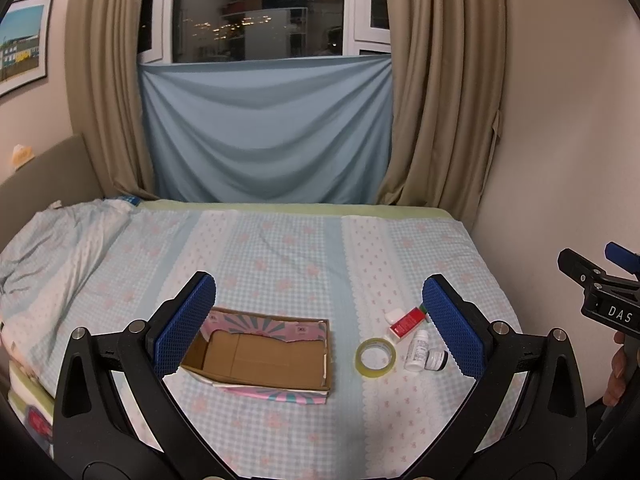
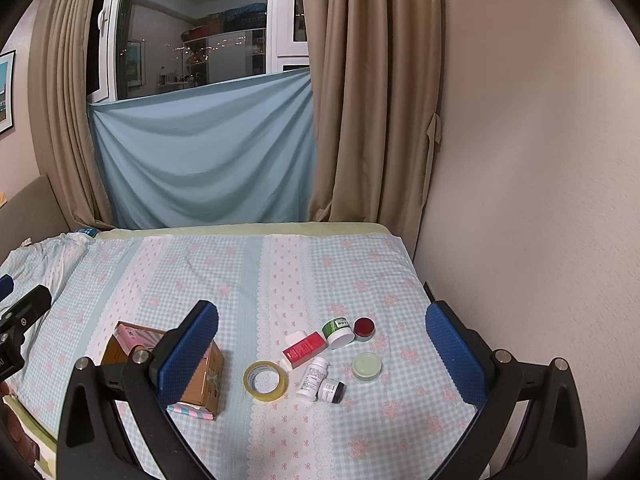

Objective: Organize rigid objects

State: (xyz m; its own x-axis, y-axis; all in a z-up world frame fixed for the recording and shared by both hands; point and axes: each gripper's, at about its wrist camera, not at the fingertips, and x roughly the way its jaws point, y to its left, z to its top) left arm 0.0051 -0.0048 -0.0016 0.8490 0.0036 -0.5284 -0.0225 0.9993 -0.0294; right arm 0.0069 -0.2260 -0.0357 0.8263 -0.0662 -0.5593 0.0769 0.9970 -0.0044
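An open cardboard box [image 1: 260, 356] [image 2: 200, 376] lies empty on the bed, left of a cluster of small items: a tape roll [image 1: 376, 357] [image 2: 265, 380], a red packet [image 1: 408, 321] [image 2: 304, 349], a white bottle [image 1: 416, 351] [image 2: 313, 378], a small black-capped jar [image 1: 436, 360] [image 2: 333, 391], a green-labelled jar [image 2: 338, 332], a red-lidded jar [image 2: 364, 329] and a pale green lid [image 2: 366, 366]. My left gripper [image 1: 320, 324] is open and empty above the box and tape. My right gripper [image 2: 322, 352] is open and empty above the cluster.
The bed [image 1: 280, 248] has a checked blue sheet, with a rumpled quilt [image 1: 52, 256] at the left. A wall [image 2: 540, 160] runs along the bed's right edge. Curtains [image 1: 436, 80] and a blue cloth [image 1: 264, 128] hang behind the bed.
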